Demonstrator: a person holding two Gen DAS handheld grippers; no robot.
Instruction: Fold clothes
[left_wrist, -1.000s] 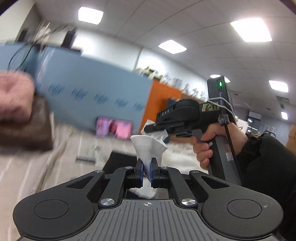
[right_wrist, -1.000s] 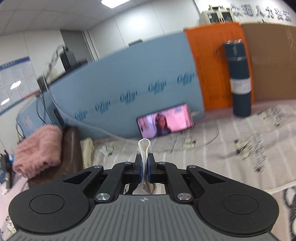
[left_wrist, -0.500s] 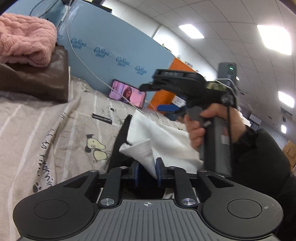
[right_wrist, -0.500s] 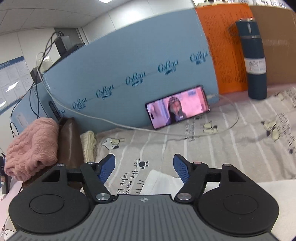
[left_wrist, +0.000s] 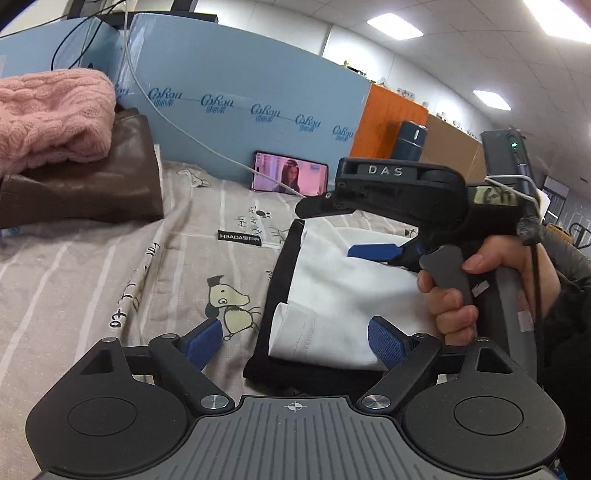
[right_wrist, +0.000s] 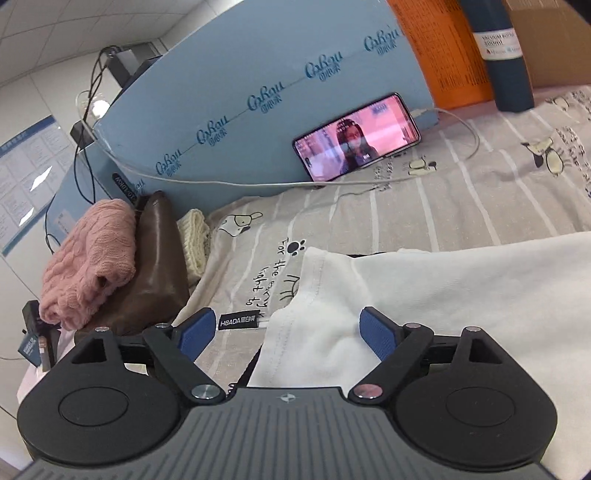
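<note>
We hold our left gripper (left_wrist: 295, 341) low over the bed sheet (left_wrist: 110, 266), and its jaws are opening; the blue pads (left_wrist: 386, 341) stand wide apart and press on nothing. Between them lies the folded edge of a white garment (left_wrist: 332, 295), free on the cloth. This white garment rests on top of a black garment (left_wrist: 284, 266), whose dark border shows along the left side of the white one. Our right gripper (right_wrist: 286, 332) is also opening, with its pads (right_wrist: 376, 334) spread. The corner of the white garment (right_wrist: 424, 295) lies between them but is not pinched. In the left wrist view we see this right gripper (left_wrist: 325, 230) from the side, carried by a hand (left_wrist: 480, 280) in a dark sleeve, just above the far part of the white garment.

At the far edge of the bed a phone (right_wrist: 356, 138) with a lit screen leans against a blue board (right_wrist: 258, 92), and a white cable (right_wrist: 221, 181) runs along it. A dark blue vacuum bottle (right_wrist: 498, 55) stands upright near the orange panel (right_wrist: 443, 48). At the left edge a pink knitted sweater (right_wrist: 88, 258) lies on a brown leather piece (right_wrist: 155, 266), and a cream knitted item (right_wrist: 194, 240) is just beside them.
</note>
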